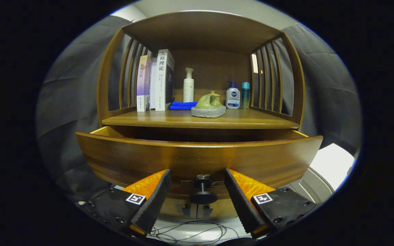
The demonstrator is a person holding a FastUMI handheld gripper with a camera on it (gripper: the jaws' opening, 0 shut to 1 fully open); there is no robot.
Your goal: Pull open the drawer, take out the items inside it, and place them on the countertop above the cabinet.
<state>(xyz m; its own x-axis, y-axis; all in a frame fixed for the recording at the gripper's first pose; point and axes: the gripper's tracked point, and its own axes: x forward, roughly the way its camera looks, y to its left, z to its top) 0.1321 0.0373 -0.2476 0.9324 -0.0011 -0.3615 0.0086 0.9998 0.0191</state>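
A wooden cabinet (200, 34) is standing against grey cloth walls, its tabletop (200, 119) running across the middle of the frame. From left to right the tabletop is carrying upright books (156, 82), a folded blue cloth (182, 105), a white pump bottle (188, 86) behind the cloth, a green teapot (209, 100) sitting on a grey stone slab (208, 111), a white-and-blue bottle (233, 95) and a slim teal bottle (245, 95). Below, the drawer (197, 157) is standing pulled out; its inside is hidden. The gripper (197, 191) is spreading its fingers apart at lower centre, with the drawer's dark knob (202, 191) between them, untouched. Thin cables (190, 234) are lying on the floor at the bottom.
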